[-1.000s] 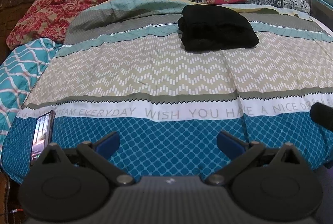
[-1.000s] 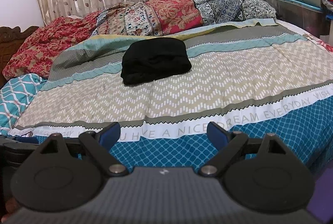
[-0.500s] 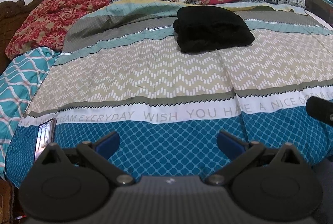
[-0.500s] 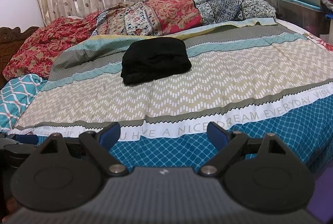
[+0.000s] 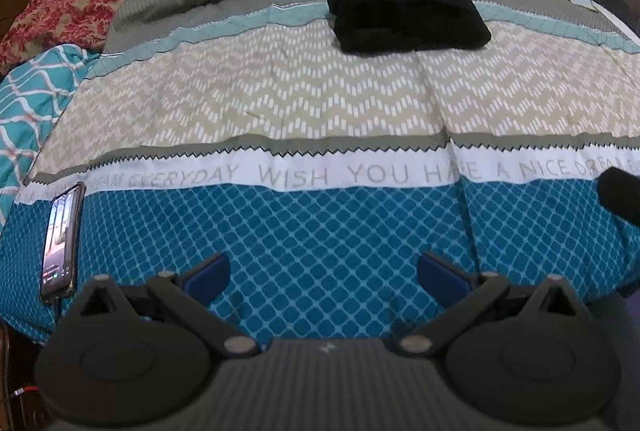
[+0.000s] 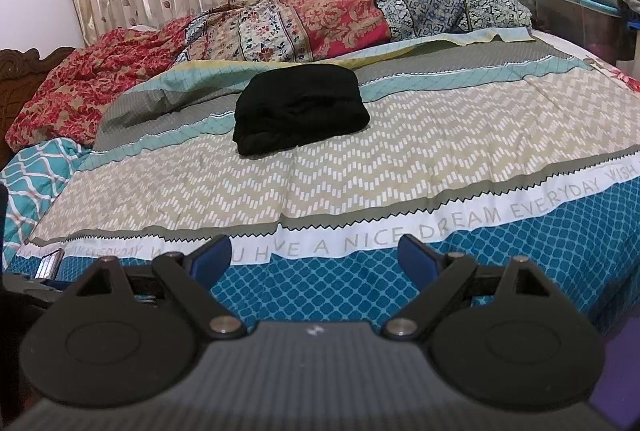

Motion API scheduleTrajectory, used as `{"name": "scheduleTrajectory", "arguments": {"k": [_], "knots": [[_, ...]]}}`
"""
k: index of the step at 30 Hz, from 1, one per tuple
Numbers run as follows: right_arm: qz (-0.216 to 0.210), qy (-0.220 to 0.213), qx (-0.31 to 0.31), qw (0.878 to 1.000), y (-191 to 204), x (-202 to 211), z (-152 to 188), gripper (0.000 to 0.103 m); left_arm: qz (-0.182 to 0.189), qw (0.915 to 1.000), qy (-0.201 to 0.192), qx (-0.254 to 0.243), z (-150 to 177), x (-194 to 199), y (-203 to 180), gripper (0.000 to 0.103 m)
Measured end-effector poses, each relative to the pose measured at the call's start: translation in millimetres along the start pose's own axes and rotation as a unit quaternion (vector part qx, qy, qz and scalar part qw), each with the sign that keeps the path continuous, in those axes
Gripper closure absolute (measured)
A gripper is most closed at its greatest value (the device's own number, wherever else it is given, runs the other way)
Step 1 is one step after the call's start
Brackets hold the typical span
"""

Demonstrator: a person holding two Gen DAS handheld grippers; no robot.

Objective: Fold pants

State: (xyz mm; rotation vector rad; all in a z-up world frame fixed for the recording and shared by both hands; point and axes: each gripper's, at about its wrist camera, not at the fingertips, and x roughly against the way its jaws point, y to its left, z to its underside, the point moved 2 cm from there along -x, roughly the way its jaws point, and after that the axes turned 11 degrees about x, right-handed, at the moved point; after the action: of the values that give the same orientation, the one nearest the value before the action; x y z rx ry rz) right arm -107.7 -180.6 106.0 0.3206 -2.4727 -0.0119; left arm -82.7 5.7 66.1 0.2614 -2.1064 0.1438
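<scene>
In the left wrist view, the left gripper (image 5: 322, 273) is seen with its jaws spread wide and nothing between them, held over the blue-patterned near edge of the bedspread (image 5: 320, 239). Compared with a second ago, the view is tipped a little further down: the curtain has dropped out of the top and the phone (image 5: 60, 237) sits fuller in frame. The black pants (image 5: 404, 11), already a compact folded bundle, lie well apart on the far half of the bed.

In the right wrist view, nothing is changed. The right gripper (image 6: 316, 257) is likewise released and empty, and the pants (image 6: 298, 109) rest untouched near the floral quilt (image 6: 320, 19). The folding is judged finished, both tools being drawn back.
</scene>
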Motion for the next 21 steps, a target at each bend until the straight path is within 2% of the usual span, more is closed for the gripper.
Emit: {"name": "scheduleTrajectory", "arguments": {"k": [13,21], "knots": [[-0.004,0.009,-0.006,1.000,-2.9,-2.6,1.7,0.011,-0.010,0.9998,0.011,-0.013,1.8,-5.1,-4.8,0.000],[-0.004,0.007,-0.006,1.000,-3.5,-2.7,1.4,0.011,-0.015,0.9997,0.001,-0.017,-0.5,-1.2,-6.7,0.000]]}}
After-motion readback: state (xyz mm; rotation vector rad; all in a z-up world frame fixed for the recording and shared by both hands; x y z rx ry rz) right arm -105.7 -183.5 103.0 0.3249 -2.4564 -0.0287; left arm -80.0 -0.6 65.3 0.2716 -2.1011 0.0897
